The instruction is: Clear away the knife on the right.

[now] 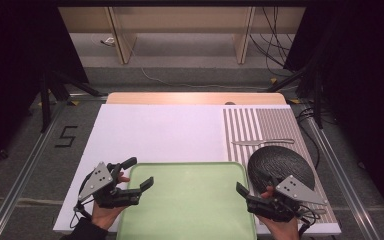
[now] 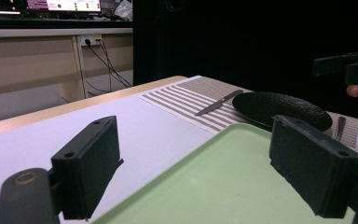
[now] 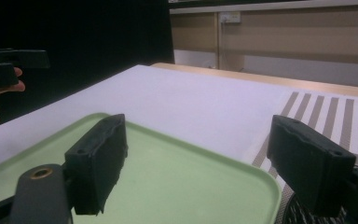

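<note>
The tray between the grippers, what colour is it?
Pale green tray, clearest in the high view.

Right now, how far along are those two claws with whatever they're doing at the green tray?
Barely started, it seems. Nothing looks done: the green tray lies bare, while the black plate and the knife sit on the striped placemat. Nothing is in hand either: the left claw and right claw gape open at the tray's sides. Probably all handling remains.

The pale green tray [image 1: 190, 200] lies flat — bare inside. It sits at the table's near edge, just beside the black plate [image 1: 280, 165].
</note>
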Demonstrator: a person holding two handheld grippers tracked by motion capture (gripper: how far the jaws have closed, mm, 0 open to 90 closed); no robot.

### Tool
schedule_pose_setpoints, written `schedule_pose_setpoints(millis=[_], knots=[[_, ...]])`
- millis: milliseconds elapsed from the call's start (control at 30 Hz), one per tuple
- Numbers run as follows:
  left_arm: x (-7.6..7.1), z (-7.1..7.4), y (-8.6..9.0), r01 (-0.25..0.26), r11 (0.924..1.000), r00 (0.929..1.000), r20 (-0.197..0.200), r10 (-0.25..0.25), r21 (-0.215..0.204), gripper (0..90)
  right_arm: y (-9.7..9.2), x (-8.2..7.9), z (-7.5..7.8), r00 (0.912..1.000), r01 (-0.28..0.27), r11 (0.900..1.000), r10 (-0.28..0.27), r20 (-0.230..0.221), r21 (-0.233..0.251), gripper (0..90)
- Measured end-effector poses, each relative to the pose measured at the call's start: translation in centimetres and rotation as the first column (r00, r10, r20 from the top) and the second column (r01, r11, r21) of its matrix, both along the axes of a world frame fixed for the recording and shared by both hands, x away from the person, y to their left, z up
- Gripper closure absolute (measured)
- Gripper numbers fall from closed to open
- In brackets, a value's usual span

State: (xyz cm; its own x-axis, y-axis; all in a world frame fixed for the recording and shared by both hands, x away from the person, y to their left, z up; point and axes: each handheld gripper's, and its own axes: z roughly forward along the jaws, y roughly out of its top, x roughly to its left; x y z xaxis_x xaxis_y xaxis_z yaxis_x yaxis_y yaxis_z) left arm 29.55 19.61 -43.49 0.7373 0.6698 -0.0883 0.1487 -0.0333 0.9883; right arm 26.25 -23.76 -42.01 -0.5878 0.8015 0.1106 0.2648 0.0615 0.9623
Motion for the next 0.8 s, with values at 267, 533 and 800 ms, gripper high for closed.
schedule_pose_setpoints(millis=[267,533,800], knots=[[0.0,0.0,0.0,0.002,1.0,1.0,0.002,-0.002,-0.006,16.1,-0.7,0.2,0.6,0.9993,0.025,0.9996,-0.024,0.028,-0.014,20.8],[0.0,0.0,0.0,0.004,1.0,1.0,0.002,-0.004,-0.004,16.1,-1.7,0.6,1.1,0.9972,0.06,0.9971,-0.058,0.048,-0.046,21.3],[0.0,0.0,0.0,-0.003,1.0,1.0,0.007,0.003,-0.008,16.2,-3.6,1.8,1.9,0.9908,0.127,0.9882,-0.123,0.057,-0.085,21.8]])
